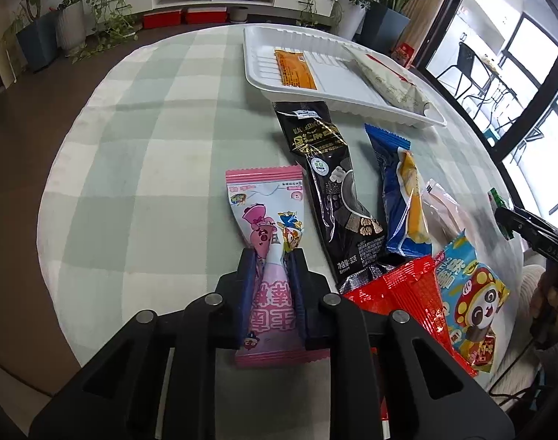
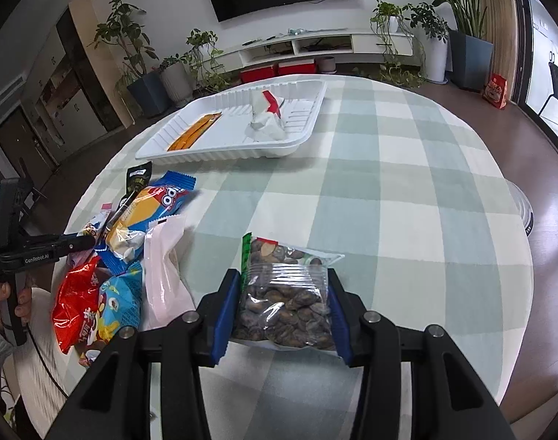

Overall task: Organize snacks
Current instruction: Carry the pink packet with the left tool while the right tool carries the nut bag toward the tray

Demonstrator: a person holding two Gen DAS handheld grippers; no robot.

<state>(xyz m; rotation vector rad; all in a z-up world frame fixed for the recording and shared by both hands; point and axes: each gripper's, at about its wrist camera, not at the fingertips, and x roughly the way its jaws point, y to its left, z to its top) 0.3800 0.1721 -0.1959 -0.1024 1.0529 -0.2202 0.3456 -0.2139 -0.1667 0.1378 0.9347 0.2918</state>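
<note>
My left gripper (image 1: 273,256) is shut on a pink cartoon snack packet (image 1: 270,231), pinching its middle so the wrapper bunches between the blue pads. My right gripper (image 2: 284,278) is shut on a clear bag of brown nuts (image 2: 286,300), its pads pressed against both sides. A white ribbed tray (image 1: 264,84) at the table's far side holds an orange packet (image 1: 293,69) and a white-and-red packet (image 1: 385,80). Loose between the two grippers lie a black sesame packet (image 1: 334,183), a blue packet (image 1: 400,198), a red packet (image 1: 414,293) and a light-blue panda packet (image 1: 469,293).
The round table has a green-and-white checked cloth (image 2: 407,183). A pale pink pouch (image 2: 165,275) lies beside the nut bag. A person's hand (image 2: 7,300) holds the left gripper's handle at the left edge. Potted plants (image 2: 150,73) and a low white shelf (image 2: 315,46) stand beyond the table.
</note>
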